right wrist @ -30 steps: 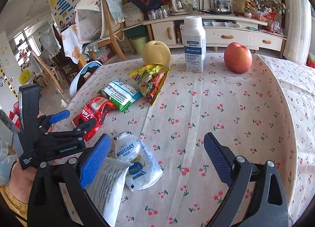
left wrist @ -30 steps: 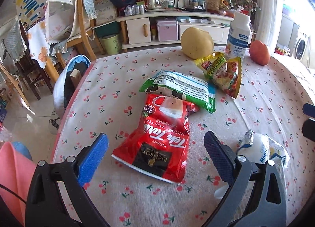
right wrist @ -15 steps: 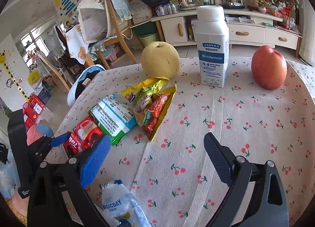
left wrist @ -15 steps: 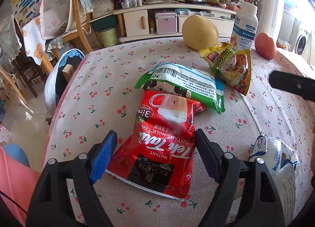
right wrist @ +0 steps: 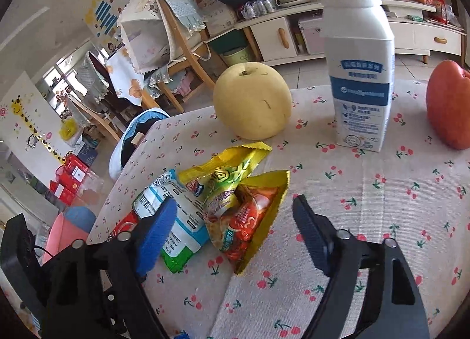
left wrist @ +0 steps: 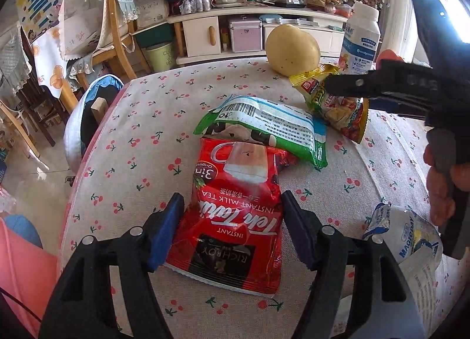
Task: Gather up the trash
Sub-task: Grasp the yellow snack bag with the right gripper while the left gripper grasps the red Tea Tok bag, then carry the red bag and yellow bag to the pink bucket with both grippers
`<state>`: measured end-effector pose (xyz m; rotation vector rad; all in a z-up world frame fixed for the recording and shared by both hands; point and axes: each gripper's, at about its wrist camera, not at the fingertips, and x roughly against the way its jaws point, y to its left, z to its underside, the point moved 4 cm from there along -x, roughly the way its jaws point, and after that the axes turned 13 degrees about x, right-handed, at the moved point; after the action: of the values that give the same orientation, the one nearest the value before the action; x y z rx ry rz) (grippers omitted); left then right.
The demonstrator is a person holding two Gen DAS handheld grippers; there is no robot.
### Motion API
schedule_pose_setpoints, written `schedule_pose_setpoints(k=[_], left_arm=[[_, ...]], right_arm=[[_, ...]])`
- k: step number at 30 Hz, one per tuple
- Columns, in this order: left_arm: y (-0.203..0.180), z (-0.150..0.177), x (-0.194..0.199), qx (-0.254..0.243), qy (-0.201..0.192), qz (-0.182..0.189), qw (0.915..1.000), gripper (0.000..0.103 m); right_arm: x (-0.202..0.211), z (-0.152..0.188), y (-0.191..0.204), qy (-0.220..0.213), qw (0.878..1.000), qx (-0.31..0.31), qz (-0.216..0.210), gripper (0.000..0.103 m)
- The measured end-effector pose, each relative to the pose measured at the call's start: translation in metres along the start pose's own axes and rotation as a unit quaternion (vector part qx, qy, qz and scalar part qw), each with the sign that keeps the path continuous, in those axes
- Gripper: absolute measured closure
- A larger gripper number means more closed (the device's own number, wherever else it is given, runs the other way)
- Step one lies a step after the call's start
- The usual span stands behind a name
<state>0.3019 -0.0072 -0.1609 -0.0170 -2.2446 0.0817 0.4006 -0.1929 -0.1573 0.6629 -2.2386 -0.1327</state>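
Observation:
A red milk tea packet [left wrist: 235, 215] lies flat on the cherry-print tablecloth. My left gripper [left wrist: 232, 221] straddles it, jaws open, pads close to its two sides. A green and white wrapper [left wrist: 264, 130] overlaps the packet's far end; it also shows in the right wrist view [right wrist: 173, 221]. A yellow and orange snack wrapper [right wrist: 241, 206] lies between the open jaws of my right gripper [right wrist: 235, 227]; it also shows in the left wrist view [left wrist: 337, 104]. A crumpled white pouch [left wrist: 411, 242] lies at the right.
A yellow pear [right wrist: 252, 104], a white milk bottle [right wrist: 358, 74] and a red apple [right wrist: 449, 104] stand at the table's far side. A blue-lined chair [left wrist: 88, 121] is at the left table edge. A pink bin [left wrist: 20, 274] is below left.
My left gripper moved forward and narrowed around the red packet. My right gripper moved forward and left from the white pouch to the yellow and orange wrapper.

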Motion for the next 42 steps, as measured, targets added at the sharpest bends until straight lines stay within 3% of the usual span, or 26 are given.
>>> schedule_pose_setpoints(k=[4,11,15,16,28,42], left_arm=[[0.0,0.001,0.002,0.003,0.001,0.001,1.0,0.035],[0.004,0.0,0.01,0.016,-0.006,0.012,0.9998,0.036],[0.008,-0.001,0.02,0.031,-0.013,0.02,0.9992,0.037],[0.009,0.0,0.023,0.035,-0.014,0.024,0.999,0.042],[0.006,0.014,0.048,0.056,-0.014,0.056,0.9968,0.043],[0.025,0.034,0.09,0.092,-0.033,0.073,0.9925,0.043]], right_arm=[[-0.002,0.003,-0.003,-0.001,1.0,-0.008,-0.005,0.062],[0.008,0.0,0.004,-0.005,1.0,0.008,0.018,0.077],[0.02,-0.002,0.012,-0.017,0.999,0.014,0.03,0.078],[0.022,-0.002,0.014,-0.018,0.999,0.018,0.034,0.078],[0.076,0.021,0.038,-0.022,0.997,0.028,0.071,0.079],[0.133,0.073,0.084,-0.026,0.998,0.025,0.057,0.079]])
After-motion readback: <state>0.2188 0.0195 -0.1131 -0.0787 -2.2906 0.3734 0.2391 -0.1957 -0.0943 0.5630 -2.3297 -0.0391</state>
